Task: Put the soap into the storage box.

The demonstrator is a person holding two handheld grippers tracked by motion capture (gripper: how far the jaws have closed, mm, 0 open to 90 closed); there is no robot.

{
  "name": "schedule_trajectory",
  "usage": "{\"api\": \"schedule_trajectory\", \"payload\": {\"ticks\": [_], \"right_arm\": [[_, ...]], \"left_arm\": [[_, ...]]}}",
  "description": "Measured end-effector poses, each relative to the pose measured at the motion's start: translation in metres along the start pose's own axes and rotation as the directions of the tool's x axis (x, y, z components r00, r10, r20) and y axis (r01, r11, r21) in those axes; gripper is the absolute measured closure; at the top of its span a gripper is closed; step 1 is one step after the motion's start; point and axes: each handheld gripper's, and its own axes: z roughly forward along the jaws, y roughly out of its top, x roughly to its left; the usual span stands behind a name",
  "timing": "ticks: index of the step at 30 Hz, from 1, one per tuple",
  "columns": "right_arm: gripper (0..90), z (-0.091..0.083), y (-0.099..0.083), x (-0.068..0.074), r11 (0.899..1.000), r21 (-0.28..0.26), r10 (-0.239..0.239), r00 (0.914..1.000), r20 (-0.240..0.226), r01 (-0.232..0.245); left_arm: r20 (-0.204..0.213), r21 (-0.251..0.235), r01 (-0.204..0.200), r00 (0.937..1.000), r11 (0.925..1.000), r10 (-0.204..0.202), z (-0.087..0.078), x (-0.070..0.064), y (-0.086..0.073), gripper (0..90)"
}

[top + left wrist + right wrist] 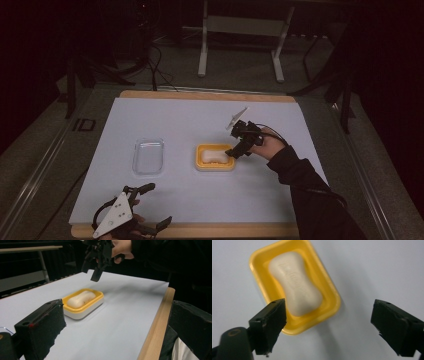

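My right gripper (239,148) hangs with its jaws spread wide and nothing between them, just above the right edge of the yellow soap dish (215,157). The white soap bar (295,286) lies inside that dish, near the middle of the white sheet (200,120). My left gripper (150,205) sits at the near left edge of the table, jaws also spread and holding nothing. A clear lid (148,156) lies left of the dish, well apart from it.

A yellow dish (215,158) holding a pale soap bar (215,157) is seen at the frame's centre. The right gripper (236,151) is held at its right edge; a clear lid (148,156) lies to its left. The left gripper (155,205) is seen at the bottom left, jaws spread.
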Motion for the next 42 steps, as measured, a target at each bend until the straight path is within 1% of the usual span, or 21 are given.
{"api": "schedule_trajectory", "payload": {"ticks": [1, 2, 3, 5, 6, 10, 11, 12, 14, 15, 16, 18, 20, 22, 27, 28, 33, 34, 35, 37, 42], "right_arm": [[12.8, 0.000, -0.003, -0.001, 1.000, -0.008, 0.027, 0.9996, 0.005, -0.027], [12.8, 0.000, -0.003, -0.001, 1.000, -0.008, 0.027, 0.9996, 0.005, -0.027], [12.8, -0.001, -0.009, -0.002, 0.997, -0.024, 0.068, 0.9973, 0.026, -0.068], [13.4, -0.001, -0.017, -0.004, 0.995, -0.035, 0.098, 0.9940, 0.050, -0.096], [13.4, -0.001, -0.017, -0.004, 0.995, -0.035, 0.098, 0.9940, 0.050, -0.096], [13.7, -0.002, -0.031, -0.004, 0.986, -0.071, 0.159, 0.9845, 0.075, -0.153], [13.7, -0.003, -0.034, -0.003, 0.983, -0.077, 0.175, 0.9817, 0.076, -0.169], [13.7, -0.004, -0.040, 0.001, 0.979, -0.094, 0.189, 0.9777, 0.092, -0.180], [13.7, -0.005, -0.042, 0.003, 0.977, -0.104, 0.196, 0.9755, 0.100, -0.186], [13.7, -0.006, -0.047, 0.007, 0.972, -0.129, 0.208, 0.9724, 0.105, -0.195], [13.7, -0.006, -0.047, 0.007, 0.972, -0.129, 0.208, 0.9724, 0.105, -0.195], [13.7, -0.008, -0.054, 0.013, 0.966, -0.162, 0.221, 0.9696, 0.105, -0.202], [13.7, -0.008, -0.059, 0.016, 0.963, -0.177, 0.224, 0.9689, 0.106, -0.203], [13.7, -0.008, -0.061, 0.018, 0.964, -0.180, 0.219, 0.9687, 0.117, -0.196], [13.9, -0.011, -0.072, 0.028, 0.953, -0.226, 0.237, 0.9626, 0.132, -0.203], [13.8, -0.011, -0.074, 0.030, 0.949, -0.231, 0.246, 0.9611, 0.125, -0.213], [13.8, -0.013, -0.085, 0.038, 0.944, -0.243, 0.264, 0.9517, 0.157, -0.222], [13.8, -0.014, -0.088, 0.039, 0.939, -0.251, 0.278, 0.9486, 0.150, -0.236], [13.8, -0.014, -0.088, 0.039, 0.939, -0.251, 0.278, 0.9486, 0.150, -0.236], [13.9, -0.016, -0.094, 0.041, 0.932, -0.261, 0.295, 0.9441, 0.147, -0.250], [13.9, -0.019, -0.100, 0.044, 0.926, -0.277, 0.306, 0.9398, 0.153, -0.256]], "left_arm": [[-0.002, -0.004, 0.001, 1.0000, 1.0000, -0.001, 0.000, 0.000, 0.001, 1.2], [-0.002, -0.004, 0.001, 1.0000, 1.0000, -0.001, 0.000, 0.000, 0.001, 1.2], [-0.002, -0.005, 0.001, 1.0000, 1.0000, -0.001, 0.000, 0.000, 0.001, 1.2], [-0.002, -0.002, 0.001, 1.0000, 1.0000, -0.001, 0.000, -0.001, 0.000, 1.2], [-0.002, -0.002, 0.001, 1.0000, 1.0000, -0.001, 0.000, -0.001, 0.000, 1.2], [0.000, -0.001, 0.004, 1.0000, 1.0000, -0.004, 0.000, 0.000, 0.000, 1.2], [0.000, -0.002, 0.004, 1.0000, 1.0000, -0.004, 0.000, 0.000, 0.000, 1.2], [0.000, -0.002, 0.005, 1.0000, 1.0000, -0.005, 0.000, 0.000, 0.000, 1.2], [0.001, -0.001, 0.005, 1.0000, 1.0000, -0.005, 0.001, 0.000, 0.000, 1.2], [0.001, -0.001, 0.005, 1.0000, 1.0000, -0.005, 0.001, 0.000, 0.000, 1.2], [0.001, 0.000, 0.004, 1.0000, 1.0000, -0.004, 0.001, 0.000, 0.000, 1.2], [0.001, 0.000, 0.005, 1.0000, 1.0000, -0.005, 0.001, 0.000, 0.000, 1.2], [0.001, 0.000, 0.006, 1.0000, 1.0000, -0.006, 0.001, 0.000, 0.000, 1.2], [0.002, 0.000, 0.007, 1.0000, 1.0000, -0.007, 0.000, 0.000, 0.000, 1.1], [0.003, 0.002, 0.007, 1.0000, 1.0000, -0.007, 0.001, 0.000, 0.000, 1.2], [0.002, 0.003, 0.007, 1.0000, 1.0000, -0.007, 0.001, 0.000, 0.000, 1.2], [0.001, 0.005, 0.006, 1.0000, 1.0000, -0.006, 0.001, 0.000, 0.000, 1.2], [0.000, 0.006, 0.005, 1.0000, 1.0000, -0.005, 0.001, 0.000, 0.000, 1.2], [-0.003, 0.008, 0.006, 1.0000, 1.0000, -0.006, 0.001, 0.000, 0.000, 1.2], [-0.002, 0.008, 0.009, 1.0000, 0.9999, -0.009, 0.001, 0.000, 0.000, 1.2], [0.001, 0.012, 0.006, 1.0000, 0.9999, -0.006, 0.001, 0.000, -0.001, 1.2]]}}
